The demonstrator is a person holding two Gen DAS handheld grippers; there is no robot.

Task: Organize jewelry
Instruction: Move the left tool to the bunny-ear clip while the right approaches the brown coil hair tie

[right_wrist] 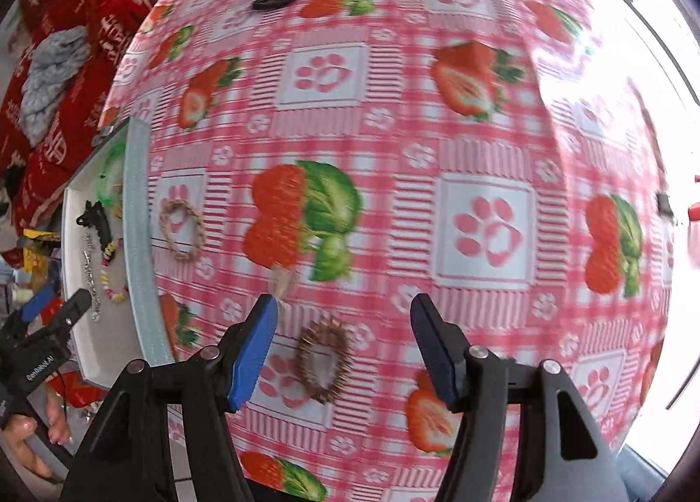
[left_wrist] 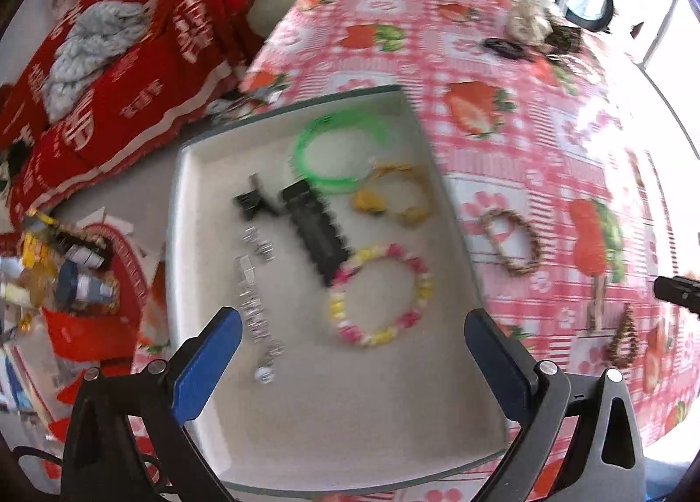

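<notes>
White and shallow, the tray (left_wrist: 210,239) sits at the table's edge and already holds a green bangle (left_wrist: 337,152), a yellow bracelet (left_wrist: 393,200), a pink-and-yellow beaded bracelet (left_wrist: 376,296), black hair clips (left_wrist: 310,226) and a silver chain (left_wrist: 256,309). The left gripper (left_wrist: 352,364) hangs over the tray with its jaws spread as wide as they go and nothing between them; I judge it has no job until another piece arrives.

Over on the strawberry-print tablecloth (right_wrist: 481,117), the right gripper (right_wrist: 343,346) points down at a spiky brown bracelet (right_wrist: 323,359). Its jaws are partly open and grip nothing; the bracelet lies on the cloth between the blue fingers (right_wrist: 253,353), nearer the one at nine o'clock. A second, braided brown bracelet (right_wrist: 181,228) waits at about ten o'clock from it, just beside the tray wall.

So the step in hand looks like the pick-up of the spiky bracelet. The next move calls for lowering until the pads straddle the ring's band, closing gently on one side of it, then carrying it toward nine o'clock into the tray.
</notes>
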